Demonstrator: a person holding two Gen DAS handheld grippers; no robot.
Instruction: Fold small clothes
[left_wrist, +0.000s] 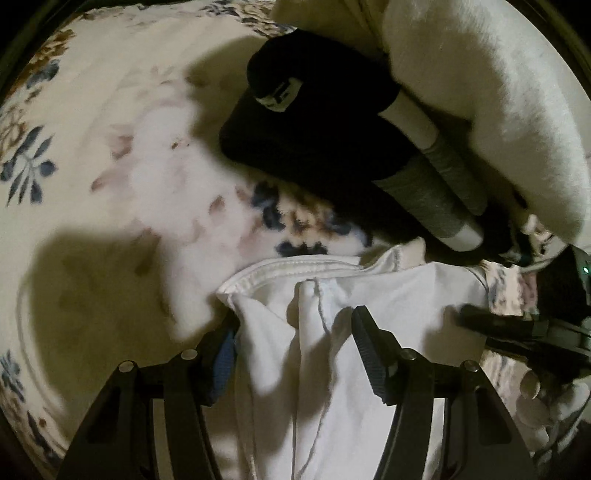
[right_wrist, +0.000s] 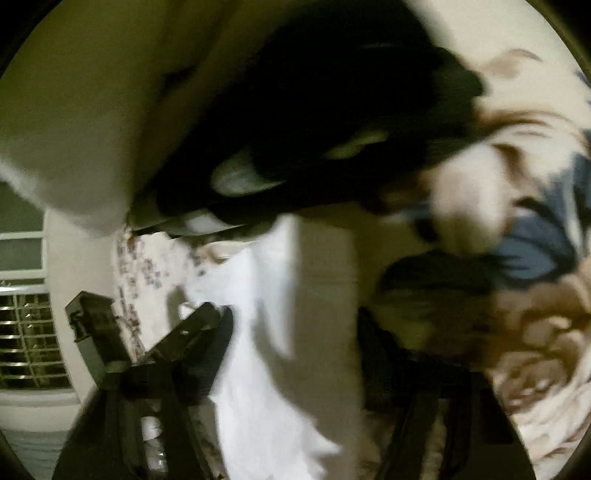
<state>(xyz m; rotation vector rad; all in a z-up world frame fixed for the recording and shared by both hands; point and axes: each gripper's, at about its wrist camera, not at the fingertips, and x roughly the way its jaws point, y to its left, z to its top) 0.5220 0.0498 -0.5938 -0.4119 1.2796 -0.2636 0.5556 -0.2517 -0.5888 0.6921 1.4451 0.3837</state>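
A white garment (left_wrist: 332, 332) with a stitched hem lies bunched on a floral blanket (left_wrist: 110, 147). My left gripper (left_wrist: 295, 325) is open, its fingers (left_wrist: 369, 347) wide apart with the white cloth lying between them. In the blurred right wrist view the same white garment (right_wrist: 266, 332) lies between the fingers (right_wrist: 207, 332) of my right gripper (right_wrist: 295, 325), which also stands open. The right gripper shows at the right edge of the left wrist view (left_wrist: 524, 332), beside the garment.
A pile of black clothes (left_wrist: 314, 129) with grey and white socks (left_wrist: 439, 184) lies beyond the garment. A cream pillow or duvet (left_wrist: 498, 92) rises at the back right. A window with blinds (right_wrist: 26, 332) shows at far left in the right wrist view.
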